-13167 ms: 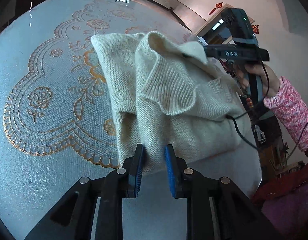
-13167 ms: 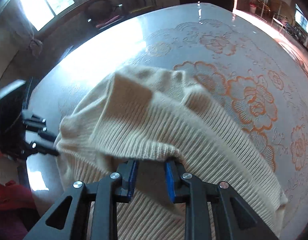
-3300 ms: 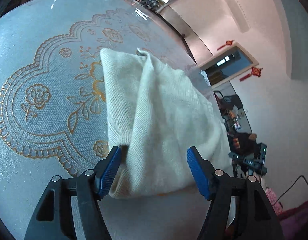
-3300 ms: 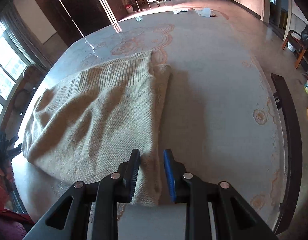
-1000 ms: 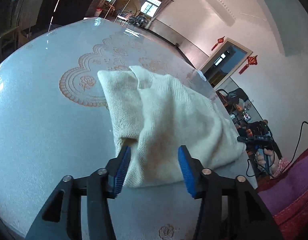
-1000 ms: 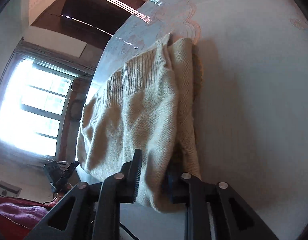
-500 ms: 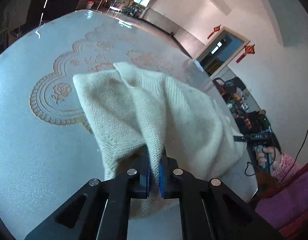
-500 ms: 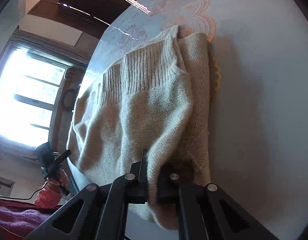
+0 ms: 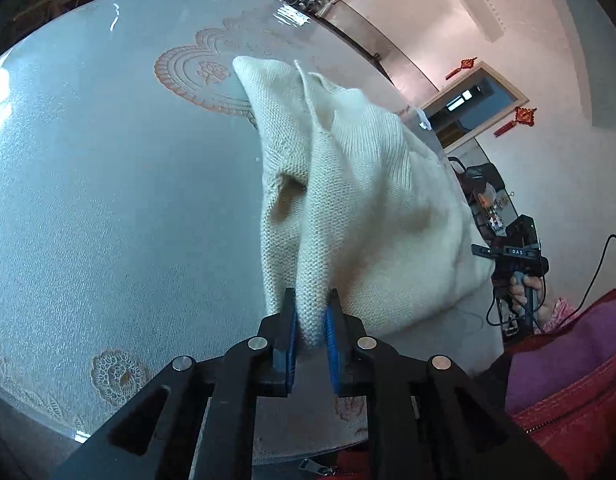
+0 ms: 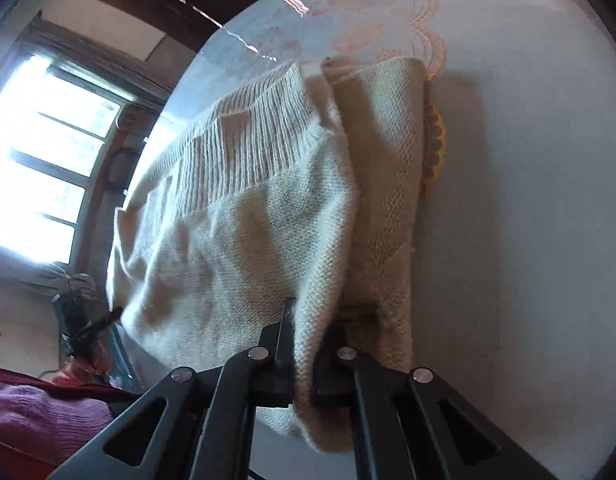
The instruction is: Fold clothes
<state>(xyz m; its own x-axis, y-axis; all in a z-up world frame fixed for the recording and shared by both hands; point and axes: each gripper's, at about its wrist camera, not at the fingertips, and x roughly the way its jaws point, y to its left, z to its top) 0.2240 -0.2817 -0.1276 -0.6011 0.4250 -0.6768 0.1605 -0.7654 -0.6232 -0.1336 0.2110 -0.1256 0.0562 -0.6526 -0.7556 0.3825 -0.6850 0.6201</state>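
Both jaws clamped on near-edge folds of the cream knit sweater point(image 9: 360, 184), left gripper point(image 9: 311, 334) and right gripper point(image 10: 303, 354), rest draped on the desk point(image 9: 107, 200); soft, light, stretchy, so likely grip thick doubled edges.

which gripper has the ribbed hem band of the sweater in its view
The right gripper: its view shows the ribbed band of the sweater. The left gripper sees only plain knit.

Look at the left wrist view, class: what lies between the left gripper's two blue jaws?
A pinched fold of the cream knitted sweater fills the left gripper; the left wrist view shows the jaws closed on it.
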